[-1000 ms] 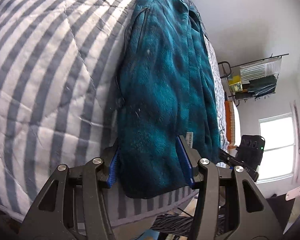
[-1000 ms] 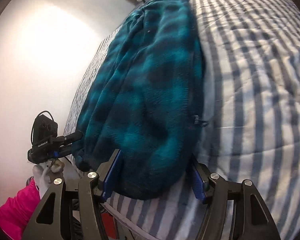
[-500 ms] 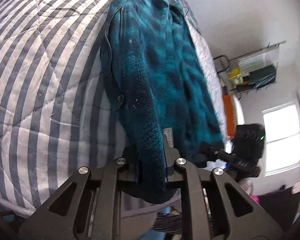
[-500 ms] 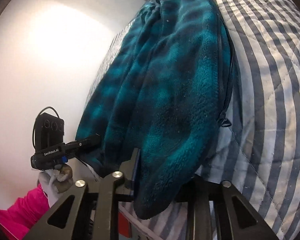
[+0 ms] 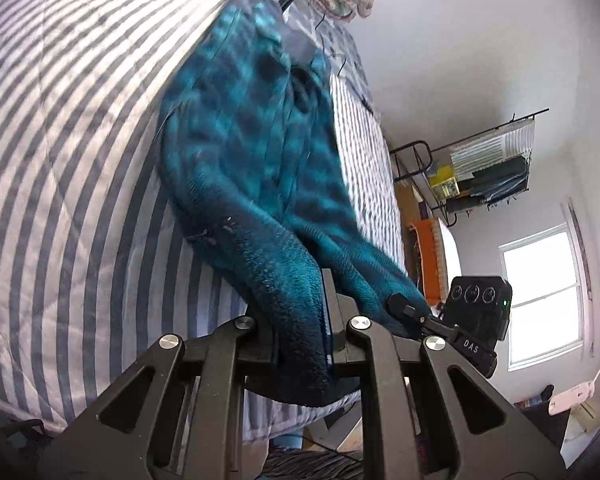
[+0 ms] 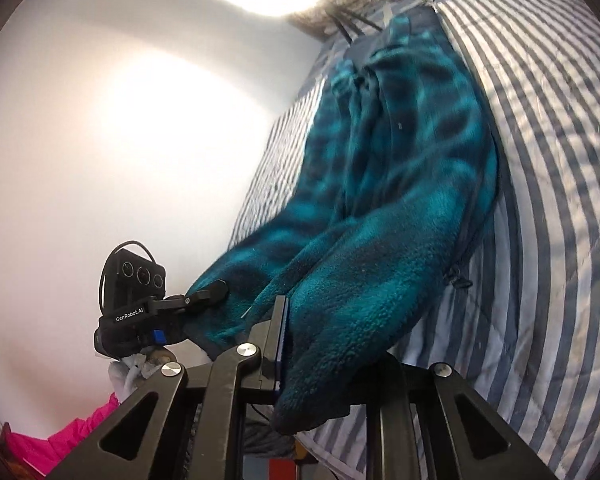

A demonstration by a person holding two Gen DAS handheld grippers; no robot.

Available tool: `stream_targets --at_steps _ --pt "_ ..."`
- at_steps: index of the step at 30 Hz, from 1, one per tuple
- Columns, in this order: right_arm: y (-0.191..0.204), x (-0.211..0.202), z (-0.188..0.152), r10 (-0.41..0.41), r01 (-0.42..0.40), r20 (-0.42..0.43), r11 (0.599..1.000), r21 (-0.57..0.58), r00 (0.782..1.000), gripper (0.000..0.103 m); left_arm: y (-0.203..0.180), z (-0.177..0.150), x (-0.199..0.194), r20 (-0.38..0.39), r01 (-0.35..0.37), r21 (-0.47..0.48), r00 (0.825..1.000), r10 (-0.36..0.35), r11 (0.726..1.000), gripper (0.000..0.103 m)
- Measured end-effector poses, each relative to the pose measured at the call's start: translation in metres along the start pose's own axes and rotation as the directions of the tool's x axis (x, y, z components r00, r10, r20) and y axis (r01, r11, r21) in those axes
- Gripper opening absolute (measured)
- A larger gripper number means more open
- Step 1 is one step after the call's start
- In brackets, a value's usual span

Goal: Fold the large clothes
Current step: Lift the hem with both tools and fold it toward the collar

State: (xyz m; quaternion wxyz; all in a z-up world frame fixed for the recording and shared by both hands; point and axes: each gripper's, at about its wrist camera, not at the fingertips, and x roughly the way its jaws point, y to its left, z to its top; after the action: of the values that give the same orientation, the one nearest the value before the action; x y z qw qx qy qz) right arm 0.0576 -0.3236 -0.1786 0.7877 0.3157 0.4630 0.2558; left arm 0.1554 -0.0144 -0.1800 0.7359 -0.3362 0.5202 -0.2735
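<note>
While its far end lies on the striped bed [image 5: 72,184], the teal fleece jacket [image 5: 260,168] hangs pinched at 2 hem corners by the left gripper [image 5: 302,336] and right gripper [image 6: 324,356], evidently for folding it over.

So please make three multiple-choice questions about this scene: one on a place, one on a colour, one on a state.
1. Where does the fleece lie?
A. on a striped bed
B. on a chair
C. on the floor

2. What colour is the fleece?
A. red
B. teal
C. white

3. How do both grippers stand?
A. open above the fleece
B. shut on the fleece hem
C. shut on a hanger

Key: 1 A, the striped quilt lies under it. 2 B, teal in both views. 3 B, the left gripper and right gripper each pinch the hem.
</note>
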Motion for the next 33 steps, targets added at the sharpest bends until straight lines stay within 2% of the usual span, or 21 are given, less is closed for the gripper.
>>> stream_targets --at_steps 8,12,17,23,28,33 --pt "0.008 0.003 0.063 -0.073 0.073 0.076 0.997 0.000 0.994 0.015 -0.029 0.062 0.004 0.079 -0.024 0.022 0.997 0.022 0.999 0.013" --pt "0.002 0.009 0.093 -0.120 0.120 0.084 0.993 0.003 0.989 0.015 -0.031 0.089 0.015 0.095 -0.049 0.025 0.994 0.046 0.999 0.013" --pt "-0.009 0.034 0.129 -0.170 0.168 0.069 0.985 0.035 0.983 0.015 -0.015 0.120 0.040 0.100 -0.080 -0.032 0.992 0.083 0.996 0.013" --pt "-0.020 0.064 0.157 -0.226 0.225 0.030 0.974 0.035 0.974 0.015 0.006 0.148 0.067 0.086 -0.123 -0.074 0.988 0.129 0.990 0.013" --pt "-0.039 0.086 0.170 -0.241 0.241 -0.008 0.969 0.059 0.970 0.015 0.022 0.160 0.088 0.064 -0.150 -0.075 0.986 0.155 0.986 0.013" --pt "-0.060 0.099 0.173 -0.222 0.224 -0.031 0.969 0.105 0.975 0.016 0.040 0.165 0.108 0.029 -0.163 -0.097 0.986 0.167 0.982 0.013"
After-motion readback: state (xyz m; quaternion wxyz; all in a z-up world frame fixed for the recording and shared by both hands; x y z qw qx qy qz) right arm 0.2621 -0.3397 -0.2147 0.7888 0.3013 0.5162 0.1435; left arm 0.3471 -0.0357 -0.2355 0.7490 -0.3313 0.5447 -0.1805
